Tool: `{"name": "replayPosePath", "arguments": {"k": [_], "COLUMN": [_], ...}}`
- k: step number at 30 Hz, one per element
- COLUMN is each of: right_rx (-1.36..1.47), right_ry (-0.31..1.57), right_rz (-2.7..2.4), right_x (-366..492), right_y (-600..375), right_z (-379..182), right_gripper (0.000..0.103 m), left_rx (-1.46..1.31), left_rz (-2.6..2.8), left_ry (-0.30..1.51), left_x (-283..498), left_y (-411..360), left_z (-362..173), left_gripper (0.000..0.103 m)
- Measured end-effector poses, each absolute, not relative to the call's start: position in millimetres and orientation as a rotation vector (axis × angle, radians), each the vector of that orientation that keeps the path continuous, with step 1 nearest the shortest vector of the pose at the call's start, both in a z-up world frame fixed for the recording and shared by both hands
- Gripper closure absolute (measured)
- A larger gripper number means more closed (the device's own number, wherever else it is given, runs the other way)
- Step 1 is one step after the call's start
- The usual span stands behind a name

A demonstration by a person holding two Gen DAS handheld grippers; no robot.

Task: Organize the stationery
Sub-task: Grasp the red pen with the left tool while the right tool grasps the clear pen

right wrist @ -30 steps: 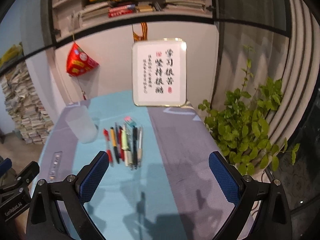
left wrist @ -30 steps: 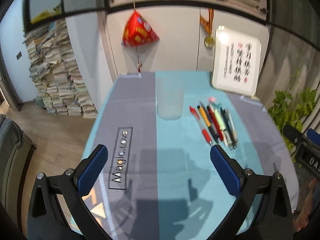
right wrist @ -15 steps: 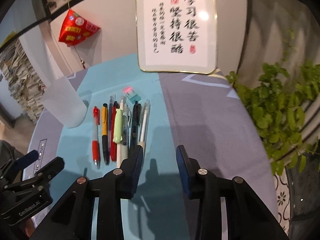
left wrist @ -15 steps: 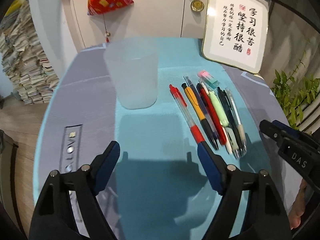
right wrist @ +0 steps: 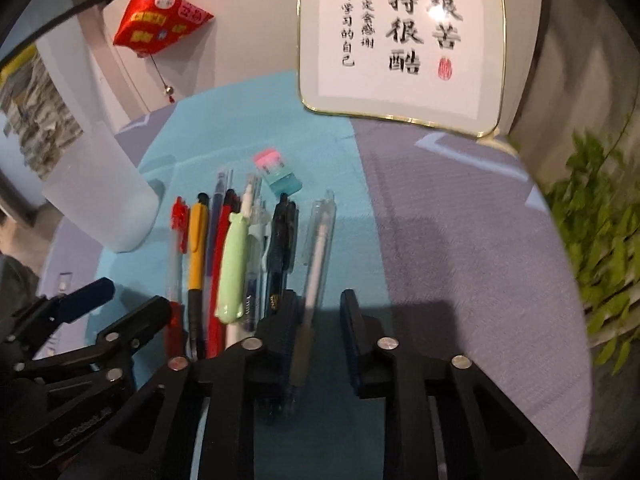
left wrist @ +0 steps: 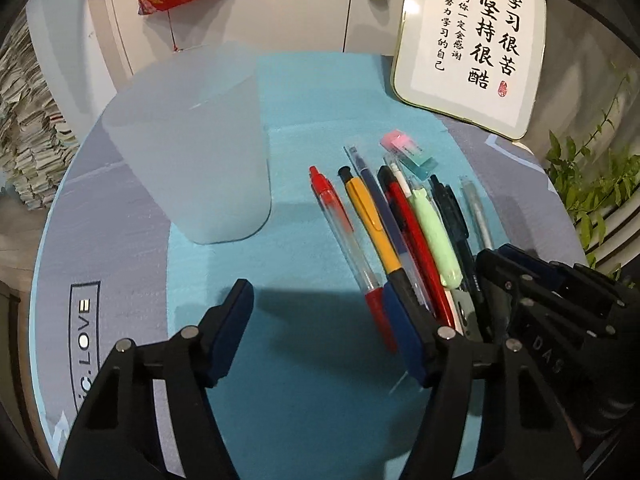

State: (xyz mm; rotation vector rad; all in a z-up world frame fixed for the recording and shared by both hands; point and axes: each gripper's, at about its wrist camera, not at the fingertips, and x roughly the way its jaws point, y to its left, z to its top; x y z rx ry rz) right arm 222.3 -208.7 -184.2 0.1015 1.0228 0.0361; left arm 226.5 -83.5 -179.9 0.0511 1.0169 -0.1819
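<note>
White cabinet doors (left wrist: 280, 8) behind, stacked papers (left wrist: 24, 128) at left, perhaps a radiator (left wrist: 616, 216) at right.

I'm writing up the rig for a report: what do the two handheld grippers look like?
Both match: the left gripper and the right gripper have matte black angular frames with silver round bolt heads, and dark blue ribbed pads lining the jaws. Pale lettering is printed on each body, only partly legible. No cables or sleeves show.

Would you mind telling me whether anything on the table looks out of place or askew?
Nothing stands out. The pens lie side by side in a tidy row on the teal mat, the eraser just beyond them, and the frosted cup stands upright and empty to their left.
</note>
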Motion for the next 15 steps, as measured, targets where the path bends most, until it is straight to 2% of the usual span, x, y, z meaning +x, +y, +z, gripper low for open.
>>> {"name": "replayPosePath", "arguments": {"k": [3,4,7,8,10,15], "right_rx": [0.078,0.07,0.073,0.082,0.104,0.155], "right_ry": [1.021,1.02,1.021,1.024,1.029,1.039], "right_rz": [0.024,0.021,0.031,0.038,0.054,0.078], "right_x": [222.6,221.9,221.7,221.5,216.7,206.3], "right_y": [-206.9,-206.3,-206.4,-206.7,-209.9,-219.1], "right_z": [-183.7,-183.4,-182.7,-182.6,-182.8,-178.8], "right_gripper": [0.086,0.09,0.092,0.092,0.092,0.092], "left_rx": [0.045,0.032,0.016,0.031,0.046,0.036], "left_rz": [-0.186,-0.192,-0.185,-0.172,-0.163,-0.175], "left_ry": [1.023,1.032,1.063,1.056,1.05,1.073], "left_x": [228.2,230.1,237.8,239.7,241.3,232.8], "left_y": [-86.7,-88.2,-94.3,-97.2,-100.4,-93.5], "left_z": [-180.5,-181.6,-185.5,-185.6,-185.3,-183.4], "left_gripper": [0.039,0.045,0.058,0.064,0.089,0.094]}}
